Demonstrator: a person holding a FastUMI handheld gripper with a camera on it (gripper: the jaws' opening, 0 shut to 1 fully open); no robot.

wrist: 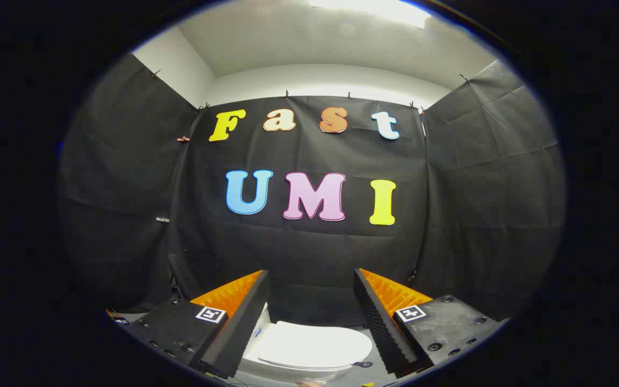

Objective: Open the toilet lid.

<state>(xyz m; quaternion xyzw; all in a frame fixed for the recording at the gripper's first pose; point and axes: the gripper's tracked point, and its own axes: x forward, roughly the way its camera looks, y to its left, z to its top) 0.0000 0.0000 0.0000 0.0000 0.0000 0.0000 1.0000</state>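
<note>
Below the booth's wall we see the toilet, its white toilet lid lying closed and flat on the seat. Our jaws stand wide apart and hold nothing; the lid sits between the two fingers, lower down and not touched by either. Beside the toilet lies the grey floor.

The toilet lid is white, glossy and oval, lying flat and closed on the toilet (a white bowl whose rim just peeks out under the lid's near edge). It sits low down, seen through the gap between the two spread fingers of the gripper, which touch nothing
</note>
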